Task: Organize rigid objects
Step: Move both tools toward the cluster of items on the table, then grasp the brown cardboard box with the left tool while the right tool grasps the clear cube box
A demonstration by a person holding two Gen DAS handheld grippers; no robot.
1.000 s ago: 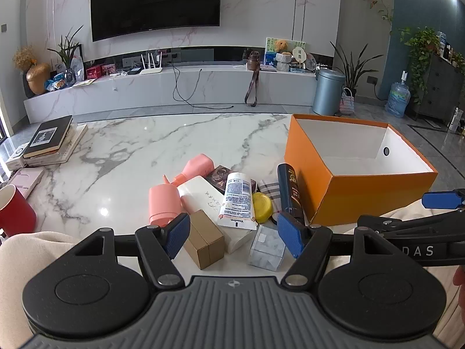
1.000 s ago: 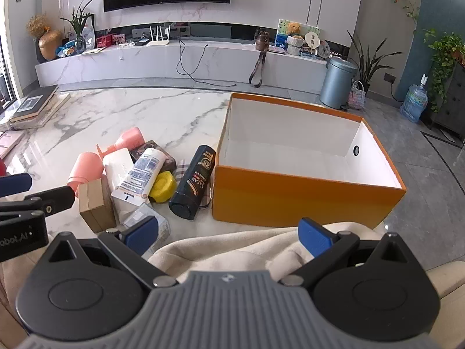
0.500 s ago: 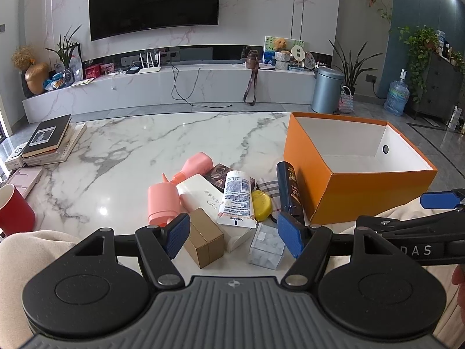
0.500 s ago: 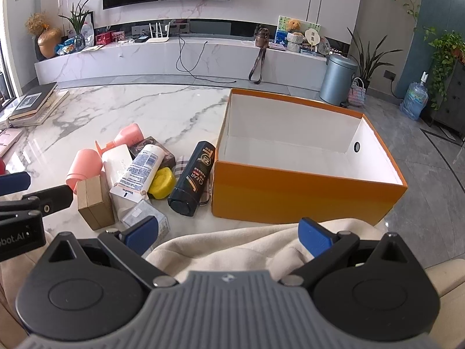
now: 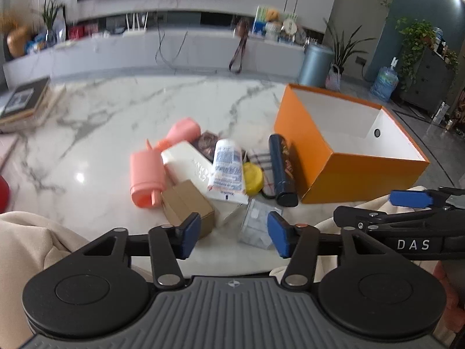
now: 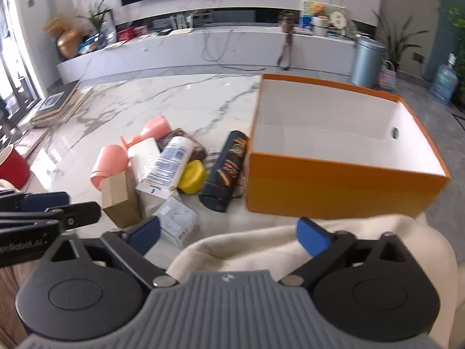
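Left tongs (image 5: 234, 234) have just been closing to half-width, empty, above the pile (image 5: 215, 171) on the counter (image 5: 116, 116). Right tongs (image 6: 229, 232) stand wide, empty. Centre on one item before closing; orange box (image 5: 357, 171) waits beside.

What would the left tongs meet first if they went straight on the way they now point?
Probably the clear plastic box or the brown cardboard box beside it; both lie just ahead of the left tongs, whose jaws have just been closing on nothing. Depth is unclear.
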